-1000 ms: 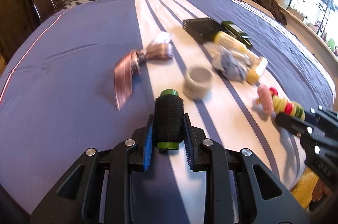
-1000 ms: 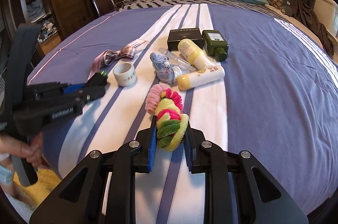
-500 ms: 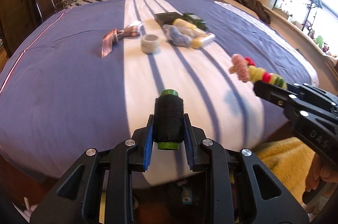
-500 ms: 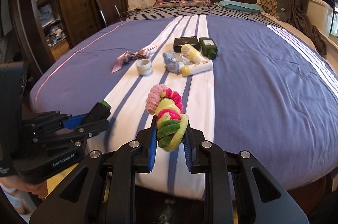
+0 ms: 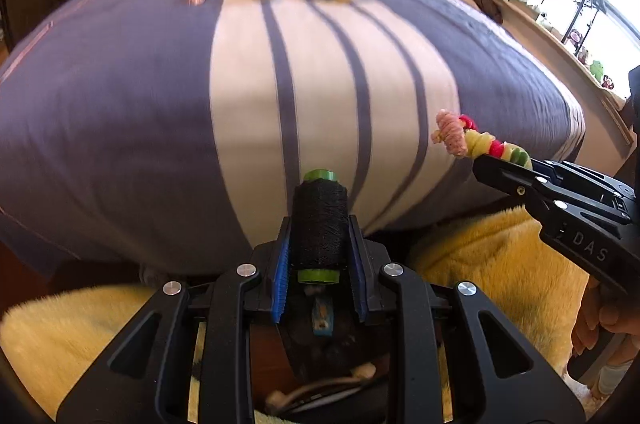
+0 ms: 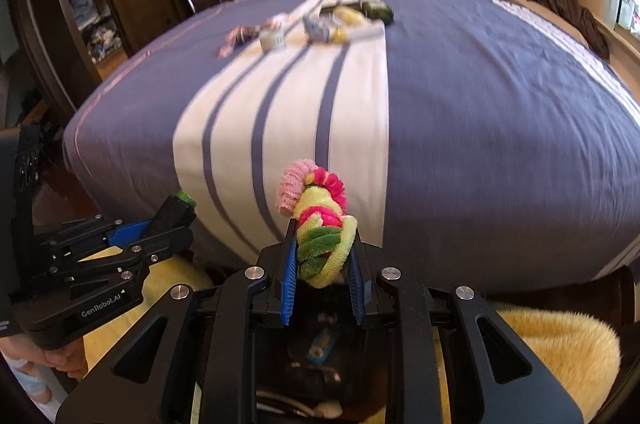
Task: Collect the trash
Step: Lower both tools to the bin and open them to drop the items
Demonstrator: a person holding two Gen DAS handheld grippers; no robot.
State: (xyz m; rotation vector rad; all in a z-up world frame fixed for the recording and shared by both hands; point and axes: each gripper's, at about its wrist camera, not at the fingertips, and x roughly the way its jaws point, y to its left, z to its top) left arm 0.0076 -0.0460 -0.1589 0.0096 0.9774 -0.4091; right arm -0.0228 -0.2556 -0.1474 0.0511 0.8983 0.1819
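Observation:
My left gripper [image 5: 319, 224] is shut on a black thread spool [image 5: 319, 220] with green ends, held past the foot of the bed. The right gripper [image 6: 322, 244] is shut on a bundle of fuzzy hair ties [image 6: 318, 220] in pink, yellow and green. Each gripper shows in the other's view: the right one [image 5: 486, 154] at the right edge, the left one [image 6: 176, 210] low on the left. Below both jaws sits a dark container [image 6: 320, 352] holding a small blue packet [image 5: 322, 314] and other bits. It is partly hidden by the gripper bodies.
Far up the purple and white striped bed [image 5: 120, 84] lie a ribbon [image 6: 236, 38], a white tape roll [image 6: 273, 38], crumpled wrap, a yellow tube, a green bottle [image 6: 378, 10] and a dark box. A yellow fuzzy rug [image 5: 500, 264] covers the floor by the container.
Both grippers have pulled back from the middle of the bed to beyond its foot, carrying the spool and the hair ties. The rug and dark container have come into view below them.

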